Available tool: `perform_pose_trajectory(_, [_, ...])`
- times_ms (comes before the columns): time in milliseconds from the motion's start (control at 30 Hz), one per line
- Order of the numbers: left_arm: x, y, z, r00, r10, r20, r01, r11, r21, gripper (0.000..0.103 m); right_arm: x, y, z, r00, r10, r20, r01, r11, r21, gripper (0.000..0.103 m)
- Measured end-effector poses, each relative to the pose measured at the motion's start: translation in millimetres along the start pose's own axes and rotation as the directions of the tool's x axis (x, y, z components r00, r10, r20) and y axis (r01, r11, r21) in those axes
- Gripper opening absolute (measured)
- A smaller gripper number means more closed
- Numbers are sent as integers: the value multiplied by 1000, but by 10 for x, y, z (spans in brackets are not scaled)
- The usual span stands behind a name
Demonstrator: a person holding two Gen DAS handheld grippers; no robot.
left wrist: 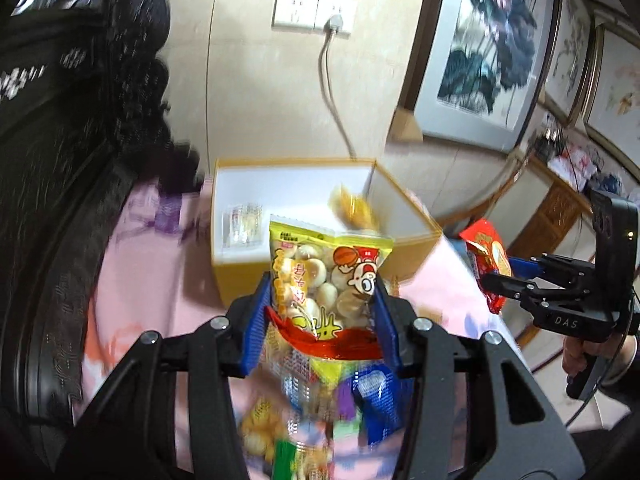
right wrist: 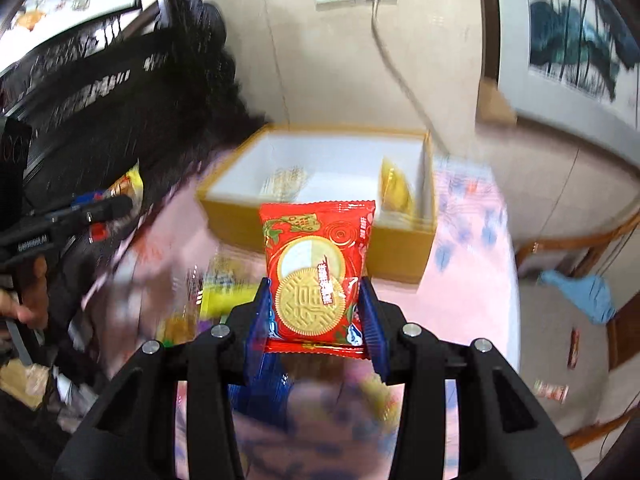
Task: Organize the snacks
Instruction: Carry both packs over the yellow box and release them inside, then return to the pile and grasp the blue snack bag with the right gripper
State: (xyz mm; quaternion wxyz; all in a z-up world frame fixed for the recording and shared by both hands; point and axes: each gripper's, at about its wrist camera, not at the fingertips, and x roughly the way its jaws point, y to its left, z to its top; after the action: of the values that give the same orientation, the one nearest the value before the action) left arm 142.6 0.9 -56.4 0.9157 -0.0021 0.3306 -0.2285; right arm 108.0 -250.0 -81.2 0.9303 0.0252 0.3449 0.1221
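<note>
- Above the pink worktop (right wrist: 472,280), both claws point forward and downward toward an open cardboard box (right wrist: 400,248) at the far edge, by the wall
- Left claw (left wrist: 324,300): its blue fingers (left wrist: 256,320) press on both sides of a yellow biscuit bag (left wrist: 324,276), which stands upright between them, clear of the cloth
- That bag is see-through in the middle, showing small round pale biscuits, with a cartoon figure and a basketball printed on it and a red band along its lower part
- Right claw (right wrist: 316,316): its blue fingers (right wrist: 370,320) are clamped on a red cookie packet (right wrist: 316,264), also held upright and off the worktop, in front of the box
- The red packet is square and flat, printed with a round golden embossed cookie and a pale circle above it
- From the left wrist view the right claw shows at the right edge, with a hand (left wrist: 580,354) around its grip and the red packet in its tip
- Box: brown outside, white inside; two packets lie in it, one clear wrapped piece (right wrist: 284,180) on the floor of it and one yellow packet (right wrist: 394,190) leaning against the right wall
- Loose snacks (left wrist: 320,412) lie blurred on the worktop below the claws; their count cannot be told
- Two small packets (right wrist: 552,390) lie on the floor to the right of the worktop
- Counted: two claws, two held packets, one box
</note>
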Motion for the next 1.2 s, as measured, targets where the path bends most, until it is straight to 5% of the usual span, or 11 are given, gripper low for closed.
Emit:
perform_pose_trajectory(200, [321, -31, 640, 995, 31, 90, -33, 999, 20, 48, 199, -139, 665, 990, -39, 133, 41, 999, -17, 43])
perform_pose_trajectory(267, [530, 8, 819, 992, 71, 101, -71, 997, -6, 58, 363, -151, 828, 987, -56, 153, 59, 998, -15, 44])
perform_pose_trajectory(333, [766, 87, 930, 991, 112, 78, -108, 993, -53, 91, 645, -180, 979, 987, -95, 127, 96, 995, -2, 64])
perform_pose_trajectory(367, [912, 136, 986, 989, 142, 46, -137, 986, -90, 91, 717, -178, 1016, 986, -126, 111, 127, 992, -2, 73])
perform_pose_trajectory(467, [957, 198, 1025, 991, 131, -31, -134, 980, -145, 92, 698, -161, 1044, 988, -121, 95, 122, 993, -7, 75])
perform_pose_trajectory(567, [709, 230, 888, 992, 122, 29, -116, 980, -159, 98, 530, -123, 891, 980, -157, 122, 162, 986, -35, 102])
perform_pose_trajectory(733, [484, 287, 514, 988, 154, -21, -155, 972, -174, 98, 399, -222, 487, 990, -134, 50, 135, 990, -30, 102])
perform_pose_trajectory(867, [366, 383, 67, 981, 172, -92, -187, 961, -201, 98, 388, -304, 9, 985, -146, -93, 149, 988, 27, 102])
perform_pose_trajectory(1200, [228, 481, -1035, 922, 206, -327, -269, 949, -162, 98, 442, -22, -1043, 941, 47, -336, 12, 985, 170, 102])
